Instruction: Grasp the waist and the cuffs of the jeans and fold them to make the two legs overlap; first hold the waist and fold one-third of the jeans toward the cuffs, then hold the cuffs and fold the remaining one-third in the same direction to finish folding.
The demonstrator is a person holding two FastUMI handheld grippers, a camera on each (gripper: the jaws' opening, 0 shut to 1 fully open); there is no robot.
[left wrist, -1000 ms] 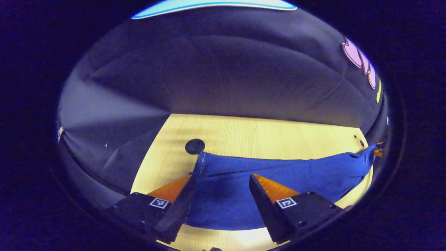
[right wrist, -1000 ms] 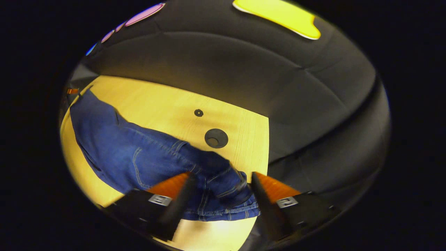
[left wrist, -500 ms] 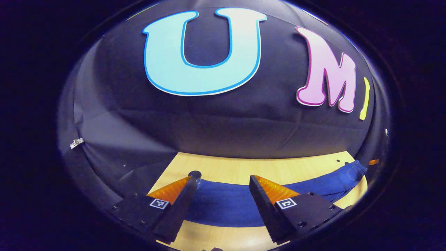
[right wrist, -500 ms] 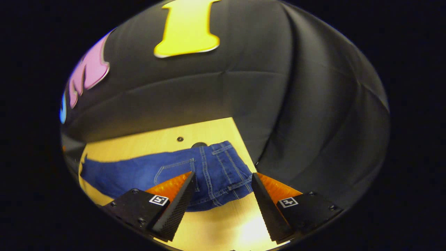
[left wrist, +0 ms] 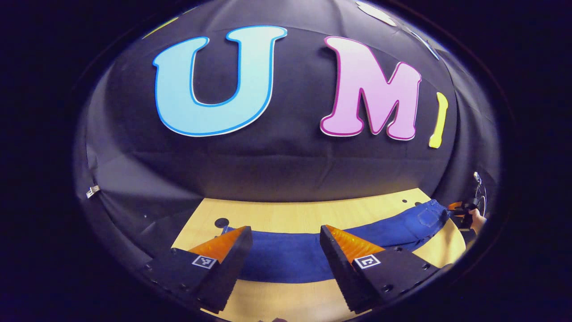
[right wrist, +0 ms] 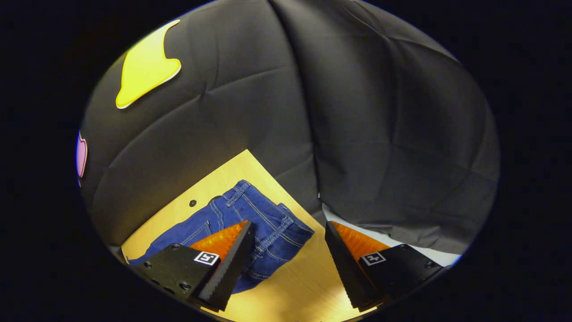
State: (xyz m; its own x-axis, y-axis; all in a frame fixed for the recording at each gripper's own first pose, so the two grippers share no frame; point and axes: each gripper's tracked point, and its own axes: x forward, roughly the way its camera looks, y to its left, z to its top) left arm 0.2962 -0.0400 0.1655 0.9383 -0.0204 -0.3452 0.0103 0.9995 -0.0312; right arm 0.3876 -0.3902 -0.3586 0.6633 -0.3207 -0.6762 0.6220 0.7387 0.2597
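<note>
Both my left gripper (left wrist: 286,243) and right gripper (right wrist: 288,239) hang wide open, gripping nothing, above the jeans (right wrist: 263,223) lying on the table (right wrist: 308,286).

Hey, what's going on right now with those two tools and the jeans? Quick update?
Left tool open, holding nothing. Right tool open, holding nothing. Jeans lying flat on the table, legs look overlapped. Nothing in the way.
</note>
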